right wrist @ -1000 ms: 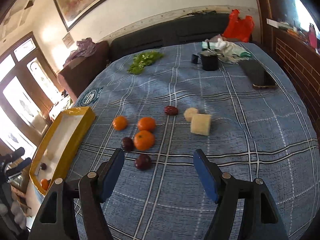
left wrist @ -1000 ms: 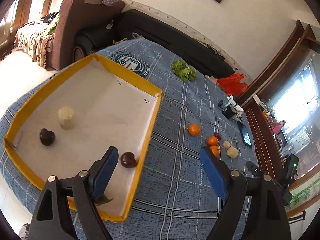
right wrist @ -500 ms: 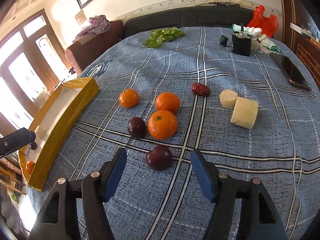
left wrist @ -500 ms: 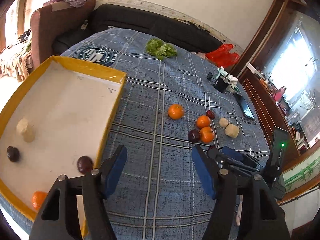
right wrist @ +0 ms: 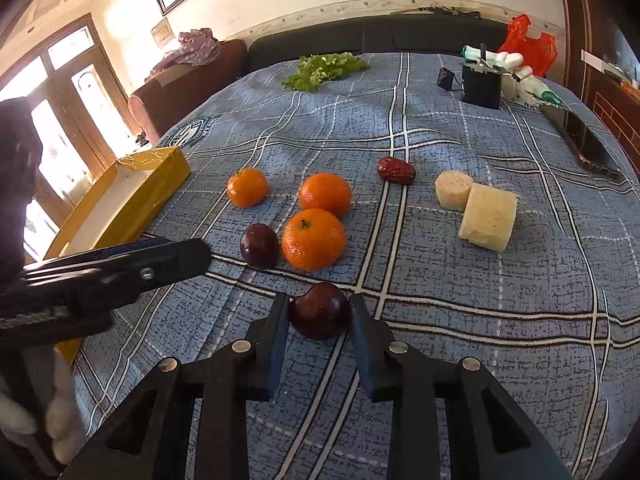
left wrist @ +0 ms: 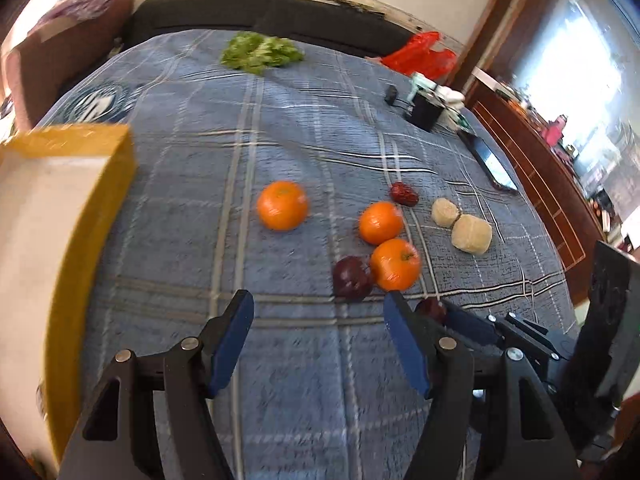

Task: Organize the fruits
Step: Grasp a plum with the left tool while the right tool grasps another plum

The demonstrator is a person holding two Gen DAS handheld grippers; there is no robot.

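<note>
Right wrist view: right gripper (right wrist: 320, 312) pinches a plum (right wrist: 319, 316) at 6 o'clock on the counter (right wrist: 520, 300). Left gripper (left wrist: 318, 332) hangs spread, empty. Next: lift, carry to box (right wrist: 132, 196) at 9 o'clock.

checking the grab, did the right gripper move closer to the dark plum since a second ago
Yes. The right gripper has come down and forward over the blue cloth, and its jaws have shut on the dark plum, which earlier lay ahead of them.
</note>
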